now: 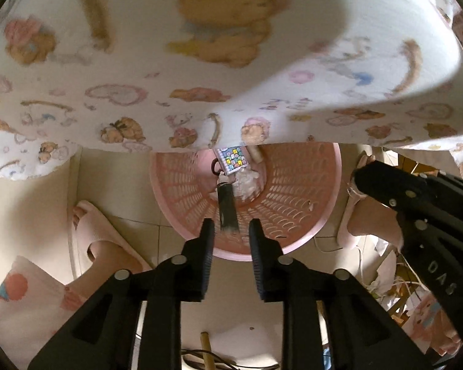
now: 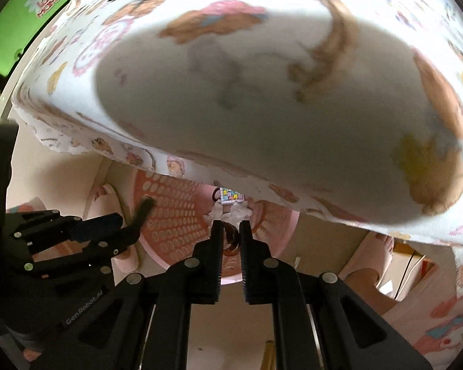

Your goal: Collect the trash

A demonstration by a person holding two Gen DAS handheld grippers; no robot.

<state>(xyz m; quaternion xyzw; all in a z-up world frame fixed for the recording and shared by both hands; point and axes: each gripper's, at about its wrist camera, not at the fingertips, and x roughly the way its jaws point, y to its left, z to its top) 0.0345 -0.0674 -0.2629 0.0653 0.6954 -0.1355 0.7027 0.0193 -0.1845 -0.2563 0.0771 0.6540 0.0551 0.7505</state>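
A white cloth printed with teddy bears (image 1: 231, 71) overhangs the far half of the round pink perforated plastic basket (image 1: 296, 191), leaving only its near rim and inner wall in view. The left tool (image 1: 231, 234), pointing down over that rim, stands slightly parted; a dark cylindrical piece of trash (image 1: 227, 208) lies just beyond its tips, pads not pressing it. The right tool (image 2: 231, 236) is closed on a small brown ring-shaped piece (image 2: 230, 240) above the basket. Inside lie crumpled white paper (image 1: 247, 185) and a colourful patterned wrapper (image 1: 233, 160). Pink slippers (image 1: 89, 228) flank the basket on the tiled floor (image 1: 46, 191).
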